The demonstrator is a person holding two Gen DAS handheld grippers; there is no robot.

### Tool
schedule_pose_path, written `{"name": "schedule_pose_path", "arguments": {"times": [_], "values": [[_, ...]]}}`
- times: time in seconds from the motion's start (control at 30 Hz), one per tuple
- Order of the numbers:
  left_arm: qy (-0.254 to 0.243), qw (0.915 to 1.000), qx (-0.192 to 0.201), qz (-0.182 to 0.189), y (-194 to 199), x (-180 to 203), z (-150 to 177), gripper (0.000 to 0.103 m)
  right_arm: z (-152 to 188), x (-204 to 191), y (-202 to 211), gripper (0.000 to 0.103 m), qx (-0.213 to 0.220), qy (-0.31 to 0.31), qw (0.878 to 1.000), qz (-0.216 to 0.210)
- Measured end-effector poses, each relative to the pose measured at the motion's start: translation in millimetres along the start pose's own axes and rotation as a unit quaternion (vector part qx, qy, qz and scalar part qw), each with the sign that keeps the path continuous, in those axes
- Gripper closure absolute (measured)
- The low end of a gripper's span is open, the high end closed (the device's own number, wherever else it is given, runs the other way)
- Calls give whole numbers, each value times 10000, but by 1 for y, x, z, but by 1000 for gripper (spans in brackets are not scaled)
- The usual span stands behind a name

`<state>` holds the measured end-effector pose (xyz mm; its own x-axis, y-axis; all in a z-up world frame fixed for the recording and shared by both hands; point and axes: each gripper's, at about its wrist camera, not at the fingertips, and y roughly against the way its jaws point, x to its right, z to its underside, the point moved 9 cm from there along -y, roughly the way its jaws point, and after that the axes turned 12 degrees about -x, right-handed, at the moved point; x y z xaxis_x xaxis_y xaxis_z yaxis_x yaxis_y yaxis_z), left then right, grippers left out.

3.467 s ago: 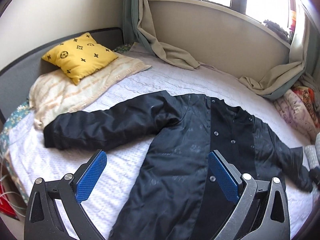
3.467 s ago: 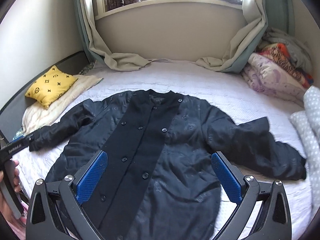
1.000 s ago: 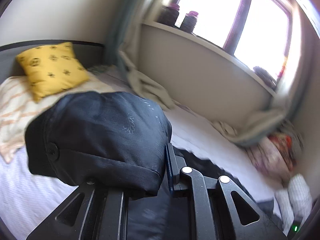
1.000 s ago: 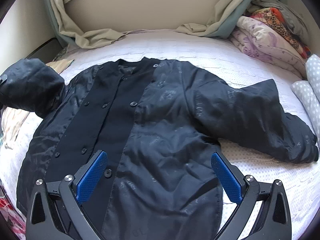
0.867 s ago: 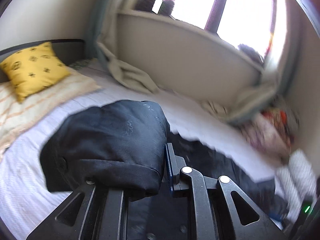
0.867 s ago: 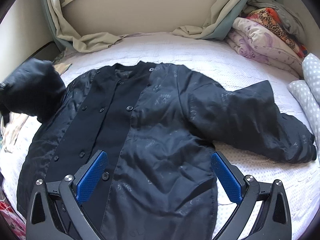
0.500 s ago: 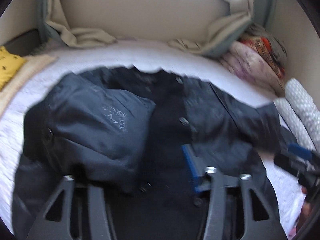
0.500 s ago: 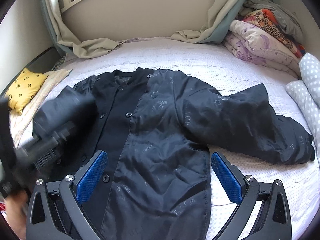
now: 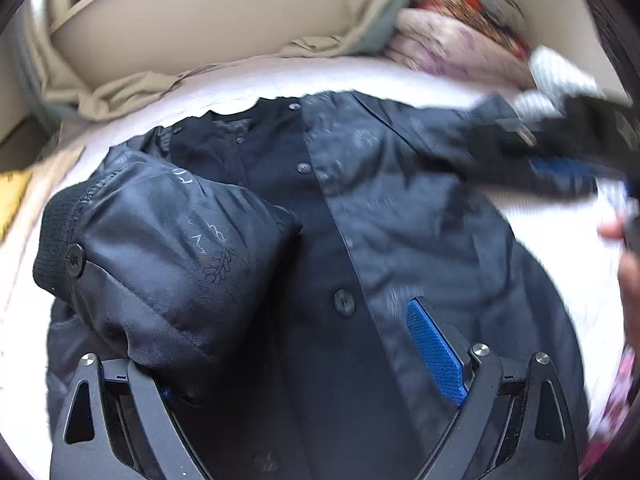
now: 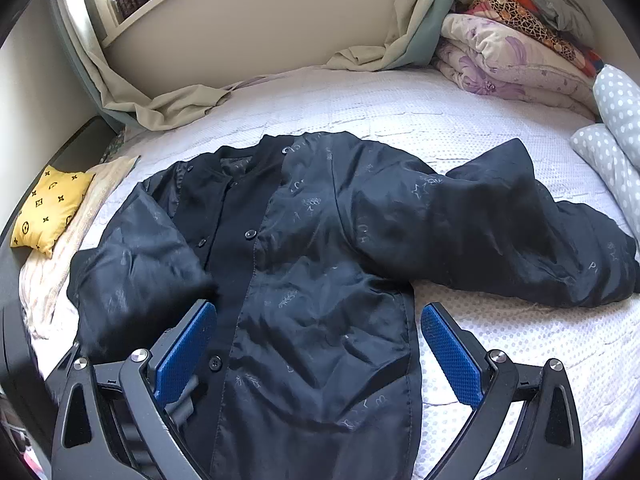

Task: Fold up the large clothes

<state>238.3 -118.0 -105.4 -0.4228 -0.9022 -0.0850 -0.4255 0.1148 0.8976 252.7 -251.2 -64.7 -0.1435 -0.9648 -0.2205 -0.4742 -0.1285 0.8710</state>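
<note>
Changed since a second ago: the left sleeve [image 9: 160, 248] was pinched high above the bed in my left jaws; it now lies folded in across the jacket's chest, cuff toward the left edge of the left wrist view.

Items, left to right:

- Yellow cushion [image 10: 50, 208], far left of the right wrist view, on a striped blanket [image 10: 80, 240] at the bed's edge.
- Left gripper [image 9: 316, 360]: jaws opening, the right blue pad bare and clear of cloth. The sleeve's folded end drapes over the left finger and hides that pad; nothing is pinched between them, as far as I can see.
- Jacket [image 10: 320, 280]: black, buttoned, spread front-up in the middle of the white bed [image 10: 500, 340], collar toward the window wall.
- Right gripper [image 10: 316, 348]: jaws wide apart and empty, hovering over the jacket's lower front.
- Right sleeve [image 10: 520, 240]: stretched out flat toward the right of the frame, not yet folded.
- Stacked quilts [image 10: 512, 52], upper right; dotted pillows [image 10: 612, 132] at the right edge.

Reading: the first sleeve fold looks done. The right sleeve is likely next, then the body.
</note>
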Motion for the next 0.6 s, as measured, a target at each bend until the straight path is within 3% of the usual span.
{"name": "schedule_pose_path", "arguments": {"times": [0.1, 0.2, 0.27, 0.4, 0.5, 0.6], "values": [[-173, 9998, -107, 13, 8, 2, 13, 5, 0, 0, 1, 4, 7, 29, 10000, 50], [-90, 9991, -291, 309, 2, -2, 20, 0, 1, -2, 1, 7, 5, 109, 9999, 103], [36, 9994, -84, 323, -5, -14, 13, 0, 2, -6, 0, 7, -5, 167, 9998, 124], [495, 9985, 161, -168, -17, -52, -3, 0, 5, -17, -4, 8, -50, 253, 9996, 115], [957, 9951, 213, 160, -11, -67, -9, 0, 7, -21, -5, 8, -57, 302, 9995, 88], [909, 9930, 616, 439, 15, -62, -19, 0, 7, -23, 0, 8, 23, 364, 9993, 5]]}}
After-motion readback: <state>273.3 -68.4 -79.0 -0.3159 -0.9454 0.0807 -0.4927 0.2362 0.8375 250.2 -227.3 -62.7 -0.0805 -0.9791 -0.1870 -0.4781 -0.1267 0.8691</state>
